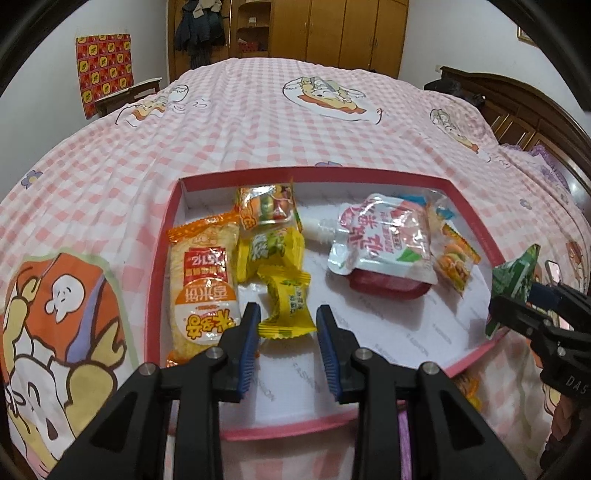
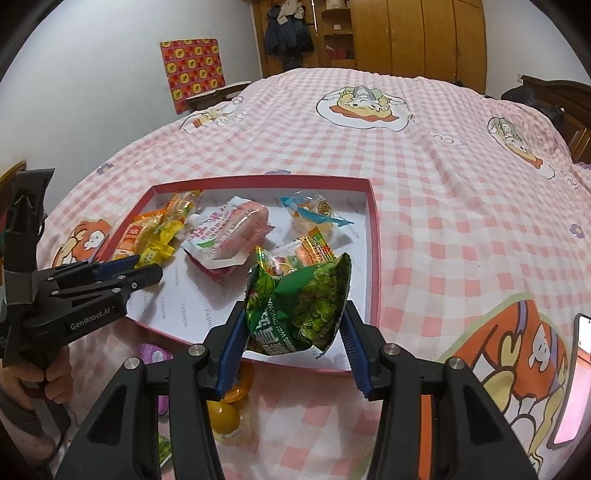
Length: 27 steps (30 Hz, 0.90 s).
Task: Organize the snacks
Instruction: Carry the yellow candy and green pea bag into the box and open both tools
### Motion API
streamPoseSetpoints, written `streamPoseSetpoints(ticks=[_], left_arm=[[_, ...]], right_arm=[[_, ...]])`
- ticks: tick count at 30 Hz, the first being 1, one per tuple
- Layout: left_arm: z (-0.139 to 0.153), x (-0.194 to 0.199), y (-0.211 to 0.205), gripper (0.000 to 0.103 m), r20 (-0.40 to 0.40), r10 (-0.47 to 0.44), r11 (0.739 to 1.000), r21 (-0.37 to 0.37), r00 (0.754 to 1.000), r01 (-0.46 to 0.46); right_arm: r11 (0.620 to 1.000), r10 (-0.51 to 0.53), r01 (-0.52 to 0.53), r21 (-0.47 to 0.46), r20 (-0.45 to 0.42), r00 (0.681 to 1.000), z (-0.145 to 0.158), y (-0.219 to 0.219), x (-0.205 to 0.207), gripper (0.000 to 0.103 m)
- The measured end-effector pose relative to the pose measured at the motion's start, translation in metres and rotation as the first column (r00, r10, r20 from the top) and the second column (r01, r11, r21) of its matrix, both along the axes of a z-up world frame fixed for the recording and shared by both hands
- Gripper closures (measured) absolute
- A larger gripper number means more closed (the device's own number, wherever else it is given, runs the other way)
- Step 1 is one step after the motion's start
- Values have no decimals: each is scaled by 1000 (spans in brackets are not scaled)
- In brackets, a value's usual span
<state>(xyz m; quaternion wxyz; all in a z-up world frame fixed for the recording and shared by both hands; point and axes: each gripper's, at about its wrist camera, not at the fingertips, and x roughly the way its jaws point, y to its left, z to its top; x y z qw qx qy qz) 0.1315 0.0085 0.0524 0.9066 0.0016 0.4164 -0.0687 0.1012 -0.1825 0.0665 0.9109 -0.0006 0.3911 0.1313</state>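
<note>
A shallow red-rimmed box (image 1: 162,236) (image 2: 375,236) lies on the bed and holds several snacks: an orange rice-cracker pack (image 1: 203,280), yellow candy packs (image 1: 286,306) (image 2: 159,243), a white-pink drink pouch (image 1: 384,240) (image 2: 225,236), and small clear-wrapped sweets (image 1: 266,206) (image 2: 314,210). My left gripper (image 1: 288,314) (image 2: 140,271) is open and empty, its fingers on either side of a yellow candy pack. My right gripper (image 2: 291,314) (image 1: 517,306) is shut on a green pea snack bag (image 2: 303,306) (image 1: 513,280), held above the box's near right edge.
The box sits on a pink checked bedspread (image 1: 295,122) (image 2: 461,221) with cartoon prints. Loose snacks lie on the bed in front of the box: a yellow jelly cup (image 2: 229,406), a purple item (image 2: 151,354). Wooden wardrobes (image 1: 332,29) and a headboard (image 1: 517,103) stand behind.
</note>
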Motion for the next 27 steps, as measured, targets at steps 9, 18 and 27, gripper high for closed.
streamPoseSetpoints(ticks=[9,18,27], left_arm=[[-2,9,-2,71,5,-2,1000,23,1000,2],[-5,14,-5,70,5,-1,1000,18,1000,0],[-4,15,-6,70,9,1,1000,16,1000,-2]], right_arm=[[1000,-22,22,1,-8,1000,-8,-1,16,53],[998,-33,34,-50,20,999,-12,5,28,53],[996,-44,45,-83,13,999,-21,12,43,53]])
